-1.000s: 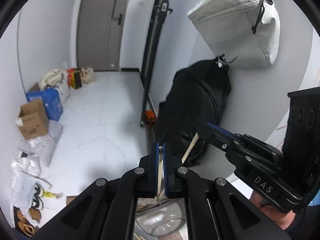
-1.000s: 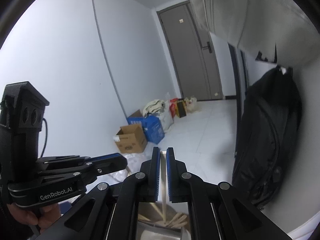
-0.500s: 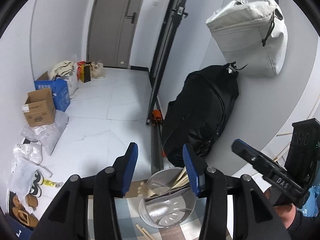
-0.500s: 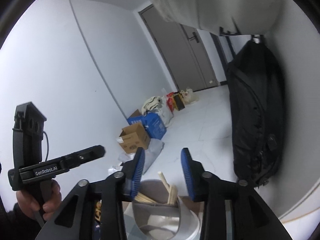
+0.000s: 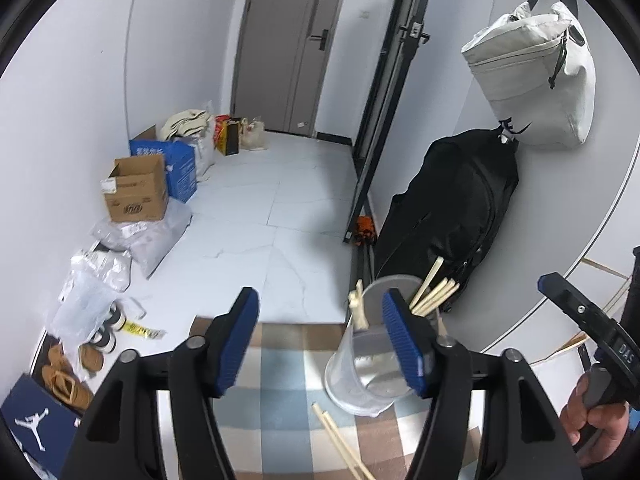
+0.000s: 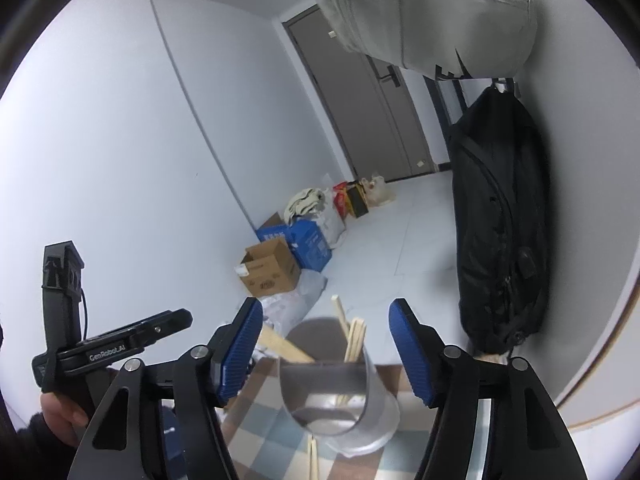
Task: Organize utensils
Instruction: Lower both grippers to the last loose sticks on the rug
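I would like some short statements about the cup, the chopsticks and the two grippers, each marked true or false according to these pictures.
1. The clear plastic cup stands upright on the checked cloth. True.
2. The cup is empty. False: wooden chopsticks stand in it.
3. The left gripper is clamped on a chopstick. False: its jaws are opening, with nothing between them.
4. Loose chopsticks lie on the cloth in front of the cup. True.
5. The right gripper holds the cup. False: its jaws are opening and the pads do not press on it.
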